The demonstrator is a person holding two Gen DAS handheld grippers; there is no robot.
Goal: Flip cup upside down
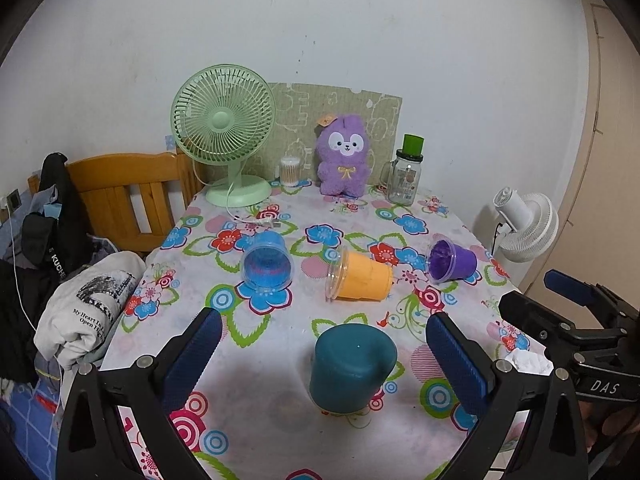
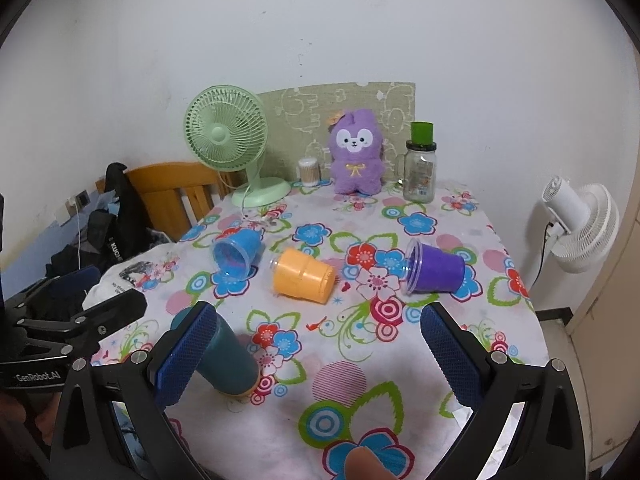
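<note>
A teal cup (image 1: pixel 350 366) stands upside down on the flowered tablecloth (image 1: pixel 280 420), between the wide-open fingers of my left gripper (image 1: pixel 324 354), which do not touch it. It also shows in the right wrist view (image 2: pixel 230 360), partly behind my right gripper's left finger (image 2: pixel 188 354). My right gripper (image 2: pixel 320 356) is open and empty over the cloth. Three cups lie on their sides further back: blue (image 1: pixel 268 262), orange (image 1: pixel 360 276), purple (image 1: pixel 452 260).
A green fan (image 1: pixel 226 132), cotton swab jar (image 1: pixel 290 170), purple plush (image 1: pixel 344 156) and glass jar with green lid (image 1: pixel 406 172) stand along the table's back. A wooden chair (image 1: pixel 128 196) with clothes stands left. A white fan (image 1: pixel 526 224) is right.
</note>
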